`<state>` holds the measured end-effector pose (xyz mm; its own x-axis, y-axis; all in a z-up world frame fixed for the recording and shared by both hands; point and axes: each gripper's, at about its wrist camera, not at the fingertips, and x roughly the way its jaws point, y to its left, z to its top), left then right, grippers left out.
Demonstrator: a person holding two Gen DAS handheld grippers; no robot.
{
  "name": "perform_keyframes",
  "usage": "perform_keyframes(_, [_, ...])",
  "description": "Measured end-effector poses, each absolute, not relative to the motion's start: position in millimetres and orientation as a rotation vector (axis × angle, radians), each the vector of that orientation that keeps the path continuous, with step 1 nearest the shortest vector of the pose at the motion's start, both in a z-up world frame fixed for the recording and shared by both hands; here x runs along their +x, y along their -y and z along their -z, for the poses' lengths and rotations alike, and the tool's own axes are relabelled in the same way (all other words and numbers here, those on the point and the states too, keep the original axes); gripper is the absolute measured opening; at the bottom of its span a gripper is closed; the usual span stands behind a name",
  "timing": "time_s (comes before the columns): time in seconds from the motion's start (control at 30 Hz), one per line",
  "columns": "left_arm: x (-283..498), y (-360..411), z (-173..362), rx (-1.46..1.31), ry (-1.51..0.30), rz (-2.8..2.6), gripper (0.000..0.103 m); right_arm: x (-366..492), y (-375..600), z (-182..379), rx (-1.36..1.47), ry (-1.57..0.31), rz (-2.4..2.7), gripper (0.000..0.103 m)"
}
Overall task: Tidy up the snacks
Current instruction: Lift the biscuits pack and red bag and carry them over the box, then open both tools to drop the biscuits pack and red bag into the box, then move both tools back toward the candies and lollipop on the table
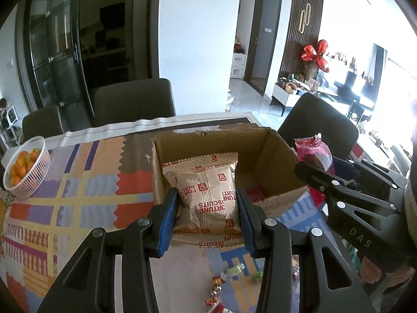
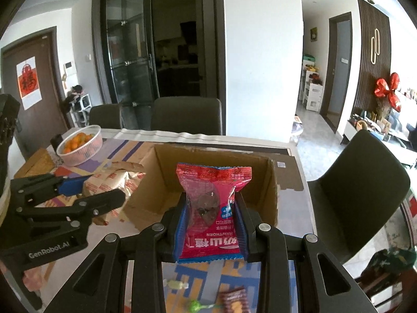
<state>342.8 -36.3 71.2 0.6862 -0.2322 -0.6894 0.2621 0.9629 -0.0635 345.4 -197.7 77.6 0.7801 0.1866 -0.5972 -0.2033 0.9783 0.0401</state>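
Observation:
My left gripper (image 1: pixel 207 195) is shut on a beige biscuit packet (image 1: pixel 206 182) with red print, held up in front of an open cardboard box (image 1: pixel 263 140). My right gripper (image 2: pixel 211 200) is shut on a red hawthorn snack packet (image 2: pixel 211 190), also held before the box (image 2: pixel 161 172). In the left wrist view the right gripper (image 1: pixel 302 168) reaches in from the right with the red packet (image 1: pixel 314 151). In the right wrist view the left gripper (image 2: pixel 104 186) shows at the left with the biscuit packet (image 2: pixel 114 180). Something red lies low inside the box.
A white basket of oranges (image 1: pixel 26 167) stands at the table's far left. Loose wrapped candies (image 1: pixel 229 271) and a small snack bar (image 2: pixel 234 300) lie on the patterned tablecloth (image 1: pixel 78 195) near me. Dark chairs (image 1: pixel 134 101) stand behind and right of the table.

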Motion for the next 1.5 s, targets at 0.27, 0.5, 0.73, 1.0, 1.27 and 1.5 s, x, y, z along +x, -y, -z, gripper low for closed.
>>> perform_keyframes(0.27, [374,44,-65,0.052,-0.79,0.272,0.043,378,204,-68,-0.029,-0.682,-0.206,0.033])
perform_keyframes(0.5, [396,47,-57,0.051,-0.814,0.255,0.046,402,208,-61,-0.033,-0.712,-0.199,0.034])
perform_keyframes(0.73, [381,45,-54,0.068,-0.796,0.232,0.057,401,211,-54,-0.032,-0.716,-0.163,0.05])
perform_keyframes(1.0, [345,40,-59,0.074,-0.769,0.227,0.058,363,210,-59,-0.035,-0.67,-0.176,0.06])
perform_keyframes(1.27, [294,35,-64,0.082,-0.738,0.243,0.06,319,204,-65,-0.055,-0.627,-0.2,0.061])
perform_keyframes(1.5, [256,33,-61,0.099,-0.728,0.242,0.062,282,200,-65,-0.066,-0.612,-0.226,0.061])
